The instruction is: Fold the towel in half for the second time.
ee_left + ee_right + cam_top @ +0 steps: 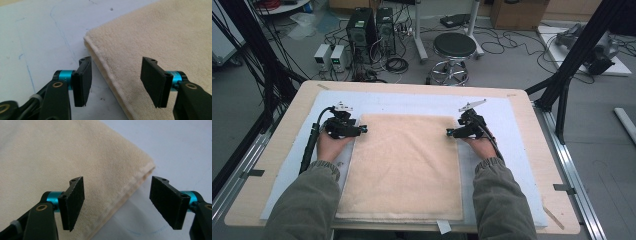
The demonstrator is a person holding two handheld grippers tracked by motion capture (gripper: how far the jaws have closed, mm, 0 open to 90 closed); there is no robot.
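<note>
1. High view counts one cream towel (404, 167), one pale blue-white mat (512, 130) beneath it, one wooden table (287, 125), and two grippers, each in one hand.
2. Left gripper (363, 129) sits at the towel's 10 o'clock corner, right gripper (449, 132) at its 2 o'clock corner; their tips point inward toward each other.
3. In the left gripper view, the left gripper (116, 82) has its jaws apart, straddling the towel's (162, 40) hemmed side edge: one pad over the bare mat (45, 32), the other over the cloth. Nothing is pinched.
4. In the right gripper view, the right gripper (120, 205) likewise stands with its jaws apart, either side of the towel's (62, 152) edge just short of its corner, pressing on nothing.
5. Towel: rectangular, thick looped terry, seemingly doubled, with a stitched hem. Mat (180, 147): smooth, flat, with faint blue pen lines. Pads: flat black rectangles on teal collars.
6. Bare mat borders the towel at 9, 12 and 3 o'clock; the near edge at 6 o'clock almost meets the table's edge.
</note>
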